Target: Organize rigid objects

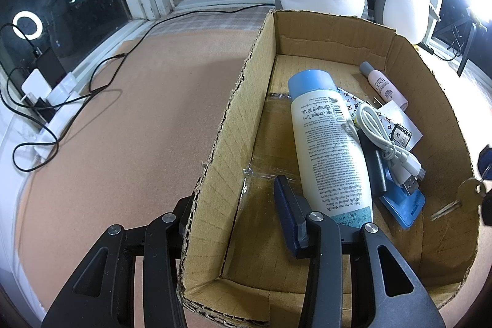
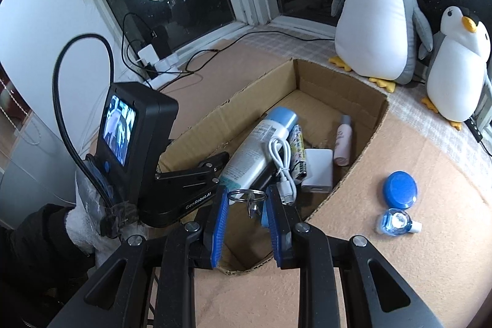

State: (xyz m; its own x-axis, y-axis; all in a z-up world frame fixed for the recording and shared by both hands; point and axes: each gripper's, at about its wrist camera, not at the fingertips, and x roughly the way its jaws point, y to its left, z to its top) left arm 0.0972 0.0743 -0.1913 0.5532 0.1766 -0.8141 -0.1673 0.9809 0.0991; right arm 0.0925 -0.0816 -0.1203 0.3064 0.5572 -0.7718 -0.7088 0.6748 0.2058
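1. Right wrist view: the right gripper (image 2: pixel 247 202) has its blue-padded jaws a little apart. A key ring (image 2: pixel 247 195) spans the gap between them, and a key hangs down from it over the cardboard box (image 2: pixel 373 125). Whether the pads grip the ring or it is falling free cannot be told.
2. Left wrist view: the left gripper (image 1: pixel 236 205) has its jaws wide apart, astride the left wall of the box, one finger inside and one outside. It holds nothing.
3. The same key (image 1: pixel 469 192) appears brass-coloured and blurred at the box's right wall.
4. Box contents: a white bottle (image 1: pixel 329 143) with a blue cap, lying flat; a coiled white cable (image 1: pixel 387 140); a small pink bottle (image 1: pixel 384 86).
5. Outside the box, on the table: a blue round lid (image 2: pixel 399 185).
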